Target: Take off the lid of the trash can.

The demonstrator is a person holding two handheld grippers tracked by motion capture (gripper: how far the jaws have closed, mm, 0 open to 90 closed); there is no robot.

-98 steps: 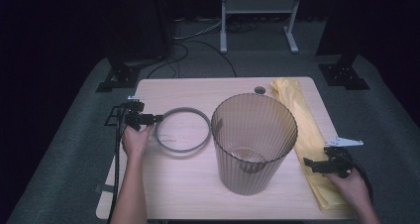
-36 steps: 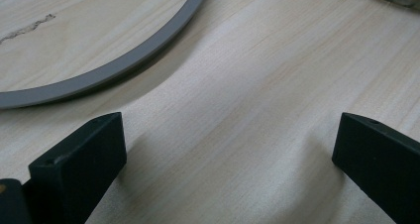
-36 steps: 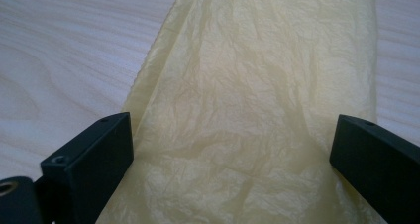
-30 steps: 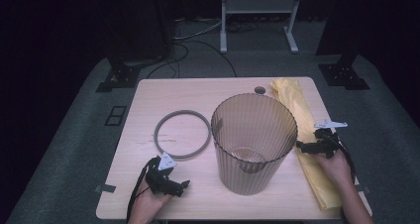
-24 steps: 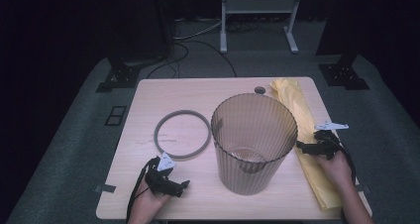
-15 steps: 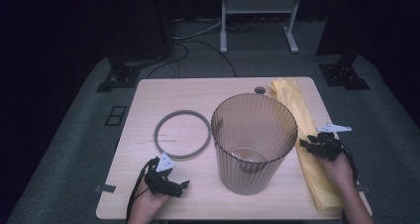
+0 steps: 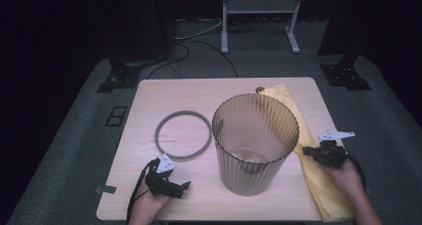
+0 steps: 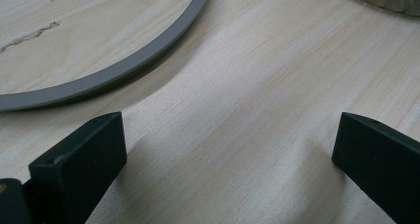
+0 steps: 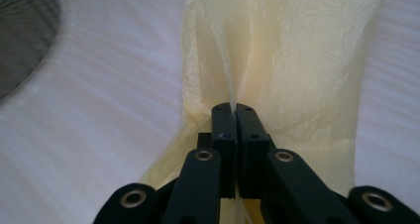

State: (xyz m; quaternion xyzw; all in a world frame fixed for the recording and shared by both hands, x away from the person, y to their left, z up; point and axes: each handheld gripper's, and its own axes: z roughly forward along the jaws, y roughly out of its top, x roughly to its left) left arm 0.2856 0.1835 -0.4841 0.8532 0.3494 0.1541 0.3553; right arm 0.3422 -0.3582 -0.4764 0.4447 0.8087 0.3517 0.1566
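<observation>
Jaws of the right gripper, just closed, are pinched on a fold of the yellow bag along the table's right edge beside the bin; a slow, straight lift is advised. Left gripper is held open near the front edge.

wooden table carries grey ring, ribbed bin, yellow bag

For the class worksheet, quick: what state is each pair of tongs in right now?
Left tongs: open, holding nothing.
Right tongs: just closed, pinching the yellow bag.
</observation>
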